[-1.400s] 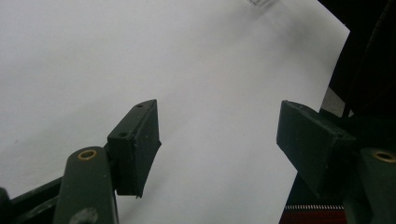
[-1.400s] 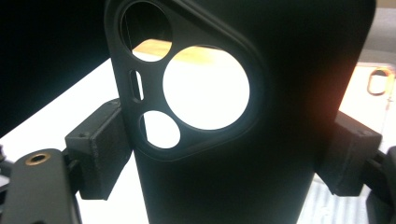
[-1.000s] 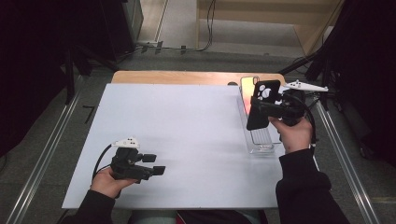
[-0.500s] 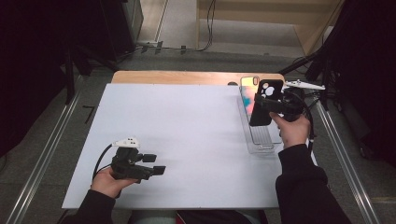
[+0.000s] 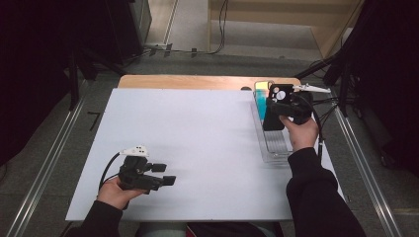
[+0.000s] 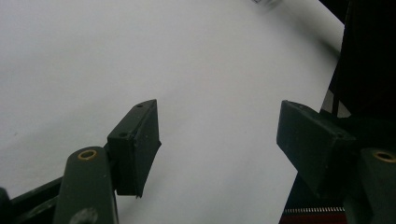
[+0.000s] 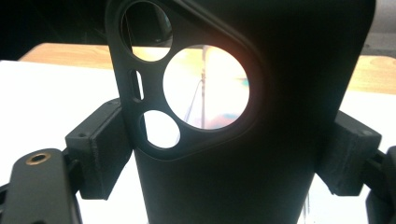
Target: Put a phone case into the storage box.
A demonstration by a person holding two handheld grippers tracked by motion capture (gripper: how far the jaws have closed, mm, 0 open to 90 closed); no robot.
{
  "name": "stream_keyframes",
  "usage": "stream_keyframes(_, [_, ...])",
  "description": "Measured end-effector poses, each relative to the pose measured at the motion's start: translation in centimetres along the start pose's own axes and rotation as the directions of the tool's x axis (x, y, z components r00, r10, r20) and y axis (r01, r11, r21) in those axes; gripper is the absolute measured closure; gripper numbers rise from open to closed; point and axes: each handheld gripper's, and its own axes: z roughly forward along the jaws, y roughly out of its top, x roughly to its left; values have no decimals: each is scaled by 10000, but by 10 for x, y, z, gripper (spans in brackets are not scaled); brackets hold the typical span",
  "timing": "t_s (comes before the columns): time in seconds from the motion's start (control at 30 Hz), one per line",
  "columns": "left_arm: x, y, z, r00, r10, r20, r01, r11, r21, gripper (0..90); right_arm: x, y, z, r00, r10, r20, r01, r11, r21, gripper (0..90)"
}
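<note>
The high view is evenly lit from above — the white bench (image 5: 197, 143) is bright, its surroundings left and right sunk in near-black. The left gripper view is soft and greyish (far edge blurred). The right gripper view is backlit — warm glare through the phone case (image 7: 243, 116), itself a silhouette.

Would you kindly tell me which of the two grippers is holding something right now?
The right gripper, above the clear plastic tray, clamps a black phone case; the left gripper is open.

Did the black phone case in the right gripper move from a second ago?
Yes. The black phone case, clamped in the right gripper, slid toward the table's far edge along the clear plastic tray.
</note>
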Motion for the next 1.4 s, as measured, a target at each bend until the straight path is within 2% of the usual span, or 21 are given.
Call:
stream_keyframes(0.13, [0, 0, 0, 10000, 14, 27, -15, 10000, 17, 300, -2, -3, 12, 9997, -26, 229, 21, 9998, 199, 143])
stream_keyframes(0.37, [0, 0, 1, 10000, -25, -14, 25, 10000, 2, 300, -8, -5, 27, 9992, 74, 399, -78, 9999, 115, 143])
stream_keyframes(0.5, [0, 0, 2, 10000, -27, 31, 27, 10000, 29, 300, -10, -1, 37, 9981, 23, 621, -49, 9991, 426, 143])
stream_keyframes(0.73, [-1, 0, 3, 10000, 13, 43, -14, 10000, 90, 300, -9, 8, 53, 9964, -15, 849, -42, 9978, 666, 143])
stream_keyframes(0.93, [0, 0, 2, 10000, 14, 49, -14, 10000, 44, 300, -9, 7, 66, 9945, -33, 1050, -49, 9970, 774, 143])
stream_keyframes(1.1, [0, 1, 3, 10000, 25, 55, -25, 10000, 65, 300, -9, 8, 73, 9942, 132, 1071, -212, 9971, 738, 143])
stream_keyframes(1.4, [-1, 2, 4, 9999, 78, 93, -79, 10000, 38, 300, -4, 17, 88, 9916, -106, 1293, -12, 9959, 906, 144])
